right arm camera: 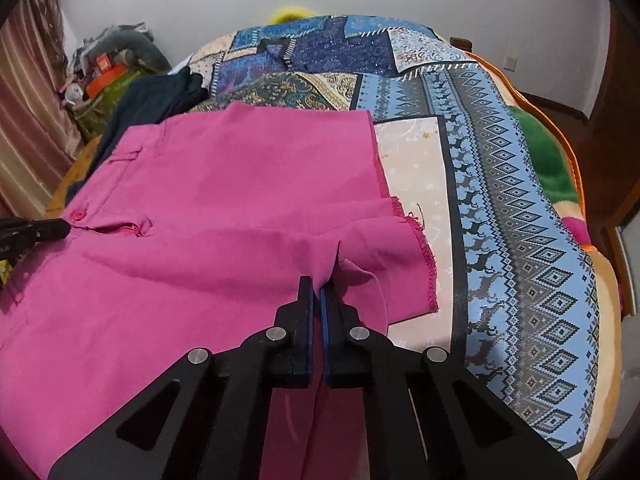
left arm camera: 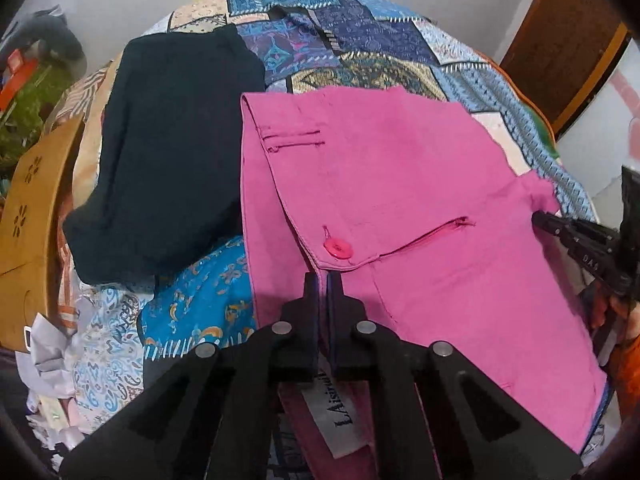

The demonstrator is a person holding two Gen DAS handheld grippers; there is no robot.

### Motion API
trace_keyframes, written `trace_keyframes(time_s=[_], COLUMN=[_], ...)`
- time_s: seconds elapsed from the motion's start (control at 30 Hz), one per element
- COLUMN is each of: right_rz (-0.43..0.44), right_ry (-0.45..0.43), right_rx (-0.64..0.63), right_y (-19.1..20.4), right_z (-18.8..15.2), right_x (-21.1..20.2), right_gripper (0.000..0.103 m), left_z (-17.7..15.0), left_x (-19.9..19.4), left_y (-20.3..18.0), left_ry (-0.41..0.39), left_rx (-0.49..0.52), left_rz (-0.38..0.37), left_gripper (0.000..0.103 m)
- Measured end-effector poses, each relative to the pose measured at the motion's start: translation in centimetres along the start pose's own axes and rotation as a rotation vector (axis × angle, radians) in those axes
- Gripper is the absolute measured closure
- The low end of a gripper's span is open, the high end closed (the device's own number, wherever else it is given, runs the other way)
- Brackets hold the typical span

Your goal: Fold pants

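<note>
Even indoor light — fisheye-warped, dark corners

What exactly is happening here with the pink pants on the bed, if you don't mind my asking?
A person is folding a pair of pink pants on a bed covered by a patchwork blanket, using handheld tongs in each hand. The left tongs are shut on the waistband just below the pink button. The right tongs are shut on a bunched bit of fabric near the crotch. The pants still lie mostly flat, and a dark garment sits beside them.
</note>
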State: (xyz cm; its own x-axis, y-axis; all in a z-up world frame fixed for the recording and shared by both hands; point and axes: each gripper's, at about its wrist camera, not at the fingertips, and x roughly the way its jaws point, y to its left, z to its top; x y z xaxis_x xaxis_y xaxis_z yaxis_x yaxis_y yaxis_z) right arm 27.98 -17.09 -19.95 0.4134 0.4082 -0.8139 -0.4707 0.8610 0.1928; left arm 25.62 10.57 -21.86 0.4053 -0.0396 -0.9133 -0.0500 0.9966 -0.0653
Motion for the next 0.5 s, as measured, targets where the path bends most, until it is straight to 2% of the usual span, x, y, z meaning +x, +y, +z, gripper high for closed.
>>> trace_keyframes(time_s=[0.23,0.43,0.5], right_rz=[0.021,0.050,0.050], right_ry=[0.012,-0.042,-0.064], right_rx=[0.021,0.064,0.065], right_y=[-0.3,-0.3,-0.4], right_z=[-0.1,0.6,0.8], right_x=[-0.8,-3.4,-4.1], right_gripper=[0.098,0.096,0.091], left_z=[0.1,1.9,2.6], left_x=[-1.5,-2.7,-2.5], left_y=[0.2,1.2,1.6], left_ry=[-0.016,-0.048,-0.045], left_rx=[0.041,-0.001,-0.013], left_rz=[-0.013,-0.051,-0.059], left_gripper=[0.094,0.085,0.084])
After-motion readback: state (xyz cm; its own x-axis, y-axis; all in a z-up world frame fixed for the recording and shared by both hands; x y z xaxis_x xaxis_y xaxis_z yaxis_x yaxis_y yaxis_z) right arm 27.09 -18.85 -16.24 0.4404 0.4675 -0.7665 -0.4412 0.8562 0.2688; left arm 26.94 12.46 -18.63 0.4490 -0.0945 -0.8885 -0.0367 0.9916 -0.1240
